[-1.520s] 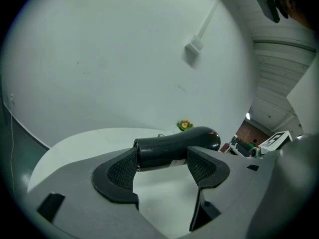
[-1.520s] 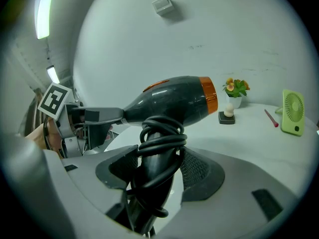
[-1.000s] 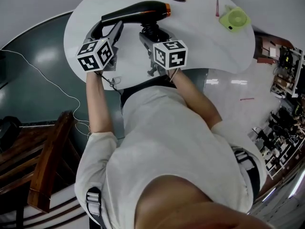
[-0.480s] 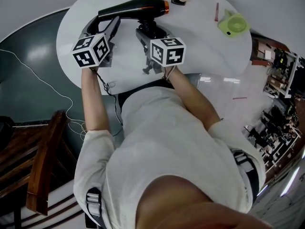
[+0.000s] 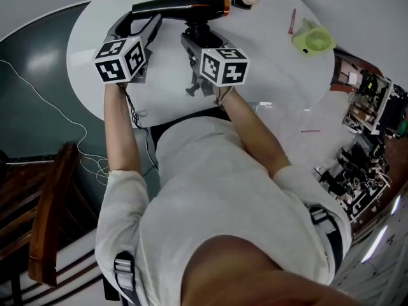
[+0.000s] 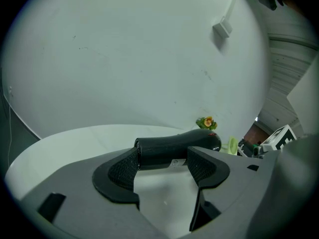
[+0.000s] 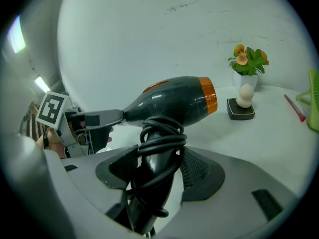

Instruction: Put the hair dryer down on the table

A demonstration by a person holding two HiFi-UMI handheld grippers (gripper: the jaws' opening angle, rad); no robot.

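Over the counter: hair dryer, carried, apparently not yet resting.
Left hand-held gripper: clamps barrel's rear.
Right hand-held gripper: clamps handle wound with cord.
Risk: uneven release tips it; cord snags a jaw.

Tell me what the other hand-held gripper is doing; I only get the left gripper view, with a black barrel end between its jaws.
Observer: The right hand-held gripper is clamped on the black plastic hair dryer by its handle, over the black cord wound round that handle.
Operator: Where does the barrel's far end point?
Observer: Its orange ring faces a white egg-shaped object on a black square base, with a gap between them.
Operator: Anything else lying out there?
Observer: A thin pink stick lies on the white round table beside a light green round object.
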